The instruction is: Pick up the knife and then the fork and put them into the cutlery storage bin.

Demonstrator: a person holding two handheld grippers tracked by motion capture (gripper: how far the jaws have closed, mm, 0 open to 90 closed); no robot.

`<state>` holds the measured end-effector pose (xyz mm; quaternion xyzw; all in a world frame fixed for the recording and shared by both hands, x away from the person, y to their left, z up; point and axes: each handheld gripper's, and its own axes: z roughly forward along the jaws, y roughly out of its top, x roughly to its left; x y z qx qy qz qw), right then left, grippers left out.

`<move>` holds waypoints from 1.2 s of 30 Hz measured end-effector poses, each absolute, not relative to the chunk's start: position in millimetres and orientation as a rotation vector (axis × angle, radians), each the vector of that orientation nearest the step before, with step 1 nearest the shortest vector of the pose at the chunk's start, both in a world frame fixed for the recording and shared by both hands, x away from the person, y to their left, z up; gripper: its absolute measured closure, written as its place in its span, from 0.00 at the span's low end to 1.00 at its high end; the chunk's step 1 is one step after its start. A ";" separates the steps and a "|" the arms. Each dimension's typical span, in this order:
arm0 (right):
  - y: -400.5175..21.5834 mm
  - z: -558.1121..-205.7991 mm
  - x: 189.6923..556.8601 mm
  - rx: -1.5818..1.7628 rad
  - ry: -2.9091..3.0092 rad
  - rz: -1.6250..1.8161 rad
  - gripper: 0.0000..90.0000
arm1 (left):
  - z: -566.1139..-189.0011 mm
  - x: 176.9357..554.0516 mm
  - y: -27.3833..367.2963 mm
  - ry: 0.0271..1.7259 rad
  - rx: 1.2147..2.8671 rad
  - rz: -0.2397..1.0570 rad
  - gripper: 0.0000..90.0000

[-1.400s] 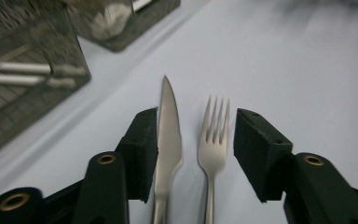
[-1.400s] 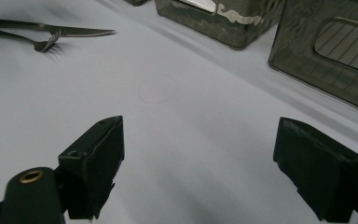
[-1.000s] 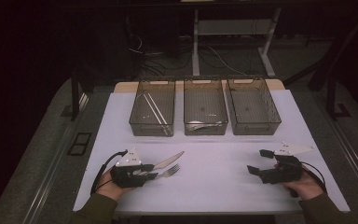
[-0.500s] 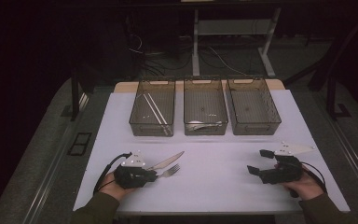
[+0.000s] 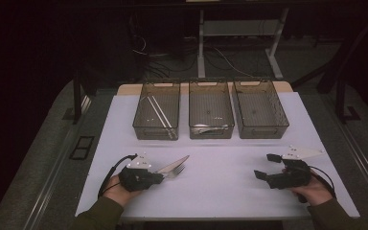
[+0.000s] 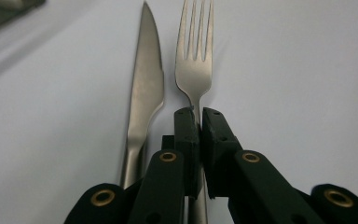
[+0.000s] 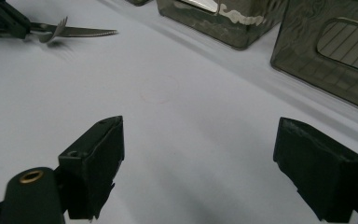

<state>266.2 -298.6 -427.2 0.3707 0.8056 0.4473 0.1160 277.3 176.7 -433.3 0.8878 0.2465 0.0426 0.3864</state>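
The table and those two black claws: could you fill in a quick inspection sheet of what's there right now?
Surface: white tabletop, flat, no spills seen.
Job's things: silver metal fork, its neck pinched in the left claw; silver metal table knife lies beside it, outside the jaws.
Clutter: three clear smoky plastic bins in a row at the far edge; thin pale sticks in the left bin, some cutlery in the middle bin.
Grippers: left claw has just been closing and is shut on the fork; right claw open, nothing between its jaws.
Cables: black cable loops from the left claw.
Surroundings: dark floor, desk legs and loose wires behind.
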 end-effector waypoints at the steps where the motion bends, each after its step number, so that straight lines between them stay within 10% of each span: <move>1: -298.7 -426.3 266.2 1.092 2.357 1.315 0.18 | -431.6 277.6 176.0 0.631 2.250 0.112 0.94; 16: -294.6 -411.9 272.0 1.111 2.398 1.462 0.18 | -409.9 286.1 143.8 0.587 2.189 0.151 0.94; 36: -232.8 -400.4 307.1 1.083 2.499 1.582 0.49 | -401.8 307.3 60.1 0.486 2.215 0.186 0.94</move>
